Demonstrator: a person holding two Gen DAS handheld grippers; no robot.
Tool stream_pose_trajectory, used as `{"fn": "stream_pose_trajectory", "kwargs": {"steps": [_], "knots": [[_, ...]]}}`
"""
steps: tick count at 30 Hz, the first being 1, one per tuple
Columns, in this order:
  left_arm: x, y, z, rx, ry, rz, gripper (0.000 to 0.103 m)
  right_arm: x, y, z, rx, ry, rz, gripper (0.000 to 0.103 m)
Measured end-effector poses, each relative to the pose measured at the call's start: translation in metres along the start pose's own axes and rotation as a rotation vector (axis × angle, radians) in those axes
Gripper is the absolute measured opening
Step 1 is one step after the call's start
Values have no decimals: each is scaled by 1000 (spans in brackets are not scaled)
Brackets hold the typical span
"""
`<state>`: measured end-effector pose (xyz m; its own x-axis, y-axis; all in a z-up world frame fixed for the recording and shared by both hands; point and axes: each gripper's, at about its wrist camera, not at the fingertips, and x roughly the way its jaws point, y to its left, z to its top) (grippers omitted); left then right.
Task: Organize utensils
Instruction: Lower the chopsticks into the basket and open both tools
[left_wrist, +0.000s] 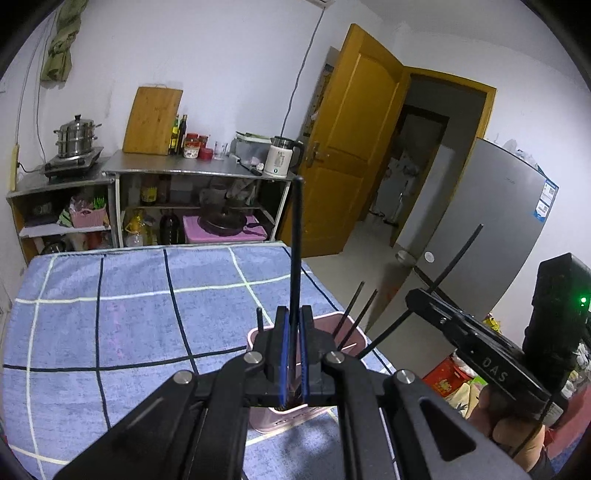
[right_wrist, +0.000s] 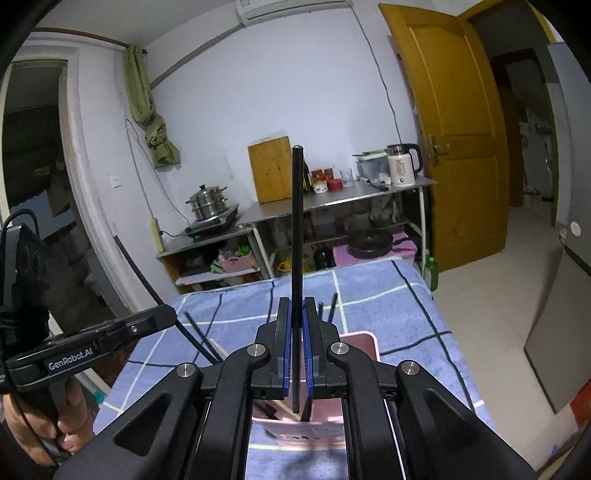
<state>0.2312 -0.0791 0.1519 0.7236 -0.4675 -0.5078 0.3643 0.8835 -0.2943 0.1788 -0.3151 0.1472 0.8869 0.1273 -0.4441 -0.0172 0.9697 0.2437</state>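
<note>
Two hand-held grippers each pinch one black chopstick, so at least two utensils are not yet put away. The left hand-held gripper (left_wrist: 294, 332) has its blue-padded jaws closed tight on a chopstick (left_wrist: 296, 236) that stands nearly upright, its lower end pointing down toward the pink utensil holder (left_wrist: 347, 325) directly beneath. The right hand-held gripper (right_wrist: 296, 328) is likewise clamped on its own chopstick (right_wrist: 297, 229), also upright, with its lower tip hanging just above the holder's open mouth (right_wrist: 360, 338). The holder sits near the edge of the desk, which is covered with a blue checked cloth (left_wrist: 140, 306). Several more black chopsticks (left_wrist: 354, 314) already lean inside the holder, fanning out toward its far rim, so part of the sorting appears done. No loose utensils show on the visible stretch of cloth in either wrist view, though the grippers hide much of the near surface, so I cannot tell whether anything else waits there. My judgement is that the task is in its late stage: what is left is lowering these two sticks into the holder and releasing them. Because both are held upright above one small opening, the main risk is the tips catching on the rim or on the sticks already inside.
</note>
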Motion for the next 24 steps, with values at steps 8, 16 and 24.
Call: {"fn": "stream_pose_trajectory", "kwargs": {"steps": [8,16,24], "knots": [[28,11,-19,-12,47,10,6,33,-5,-22,4,63,-9,6],[48,15,-40,-5,102,22,6,58,-9,-49,-2,142,-8,6],[47,16,-48,-10,114,17,8,63,-7,-60,-26,185,-18,8]]}}
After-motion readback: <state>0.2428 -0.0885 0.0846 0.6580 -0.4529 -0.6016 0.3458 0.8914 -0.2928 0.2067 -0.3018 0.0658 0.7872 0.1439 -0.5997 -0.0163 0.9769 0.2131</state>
